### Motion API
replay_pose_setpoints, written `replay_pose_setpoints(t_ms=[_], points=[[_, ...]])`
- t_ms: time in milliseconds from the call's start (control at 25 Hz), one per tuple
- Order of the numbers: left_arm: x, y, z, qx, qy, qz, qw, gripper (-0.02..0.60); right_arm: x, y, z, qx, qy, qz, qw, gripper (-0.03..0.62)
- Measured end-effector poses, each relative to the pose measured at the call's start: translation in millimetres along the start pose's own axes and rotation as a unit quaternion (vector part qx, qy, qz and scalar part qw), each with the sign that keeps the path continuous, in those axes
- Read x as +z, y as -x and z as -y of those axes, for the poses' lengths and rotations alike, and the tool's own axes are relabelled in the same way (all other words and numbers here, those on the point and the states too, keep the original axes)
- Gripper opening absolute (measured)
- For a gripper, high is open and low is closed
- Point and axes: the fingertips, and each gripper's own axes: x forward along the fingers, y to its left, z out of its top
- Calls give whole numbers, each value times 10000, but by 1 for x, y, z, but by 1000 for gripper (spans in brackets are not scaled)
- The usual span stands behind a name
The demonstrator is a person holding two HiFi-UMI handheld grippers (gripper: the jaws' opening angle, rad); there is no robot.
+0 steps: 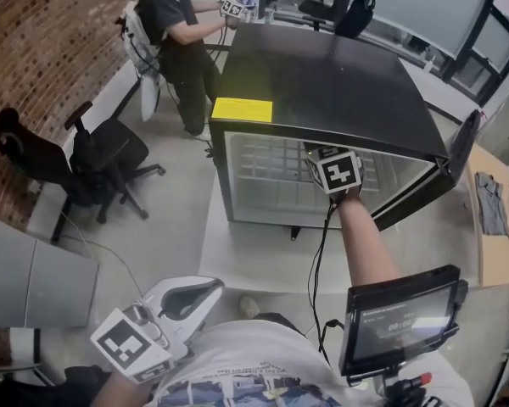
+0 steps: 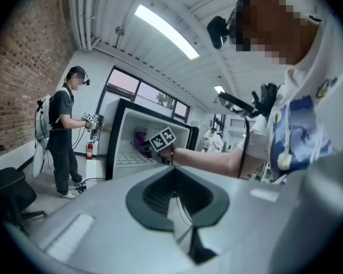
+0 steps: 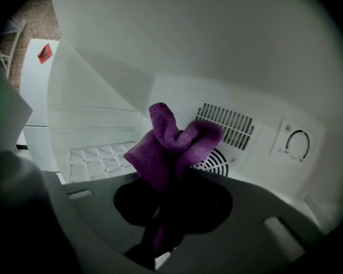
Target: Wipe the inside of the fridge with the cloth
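A black mini fridge (image 1: 322, 83) stands on a low white platform (image 1: 254, 253) with its door (image 1: 445, 172) swung open to the right. My right gripper (image 1: 322, 161) reaches into the white interior, above the wire shelf (image 1: 263, 172). It is shut on a purple cloth (image 3: 168, 144), which bunches up in front of the rear vent grille (image 3: 231, 124) and a dial (image 3: 297, 144). My left gripper (image 1: 205, 292) hangs low by my body, well short of the fridge, with its jaws together and nothing in them. From the left gripper view the cloth (image 2: 140, 142) shows inside the fridge (image 2: 123, 138).
Another person (image 1: 174, 32) stands at the fridge's far left with grippers. A black office chair (image 1: 89, 164) sits left, by a brick wall. A screen (image 1: 399, 316) hangs at my chest. A table (image 1: 492, 236) with a grey cloth stands right. A cable (image 1: 316, 270) trails from my right arm.
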Motion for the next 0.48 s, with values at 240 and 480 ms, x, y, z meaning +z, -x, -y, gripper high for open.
replay_pose_setpoints(t_ms=[240,480], points=[[-2,13,-9,287,71,25,9996,8,31,-16,-47,665,-68,98,9977,78],[-4,28,-14,529,133,47,9985,8,56,-24,-86,1063,-167,374,9935,78]])
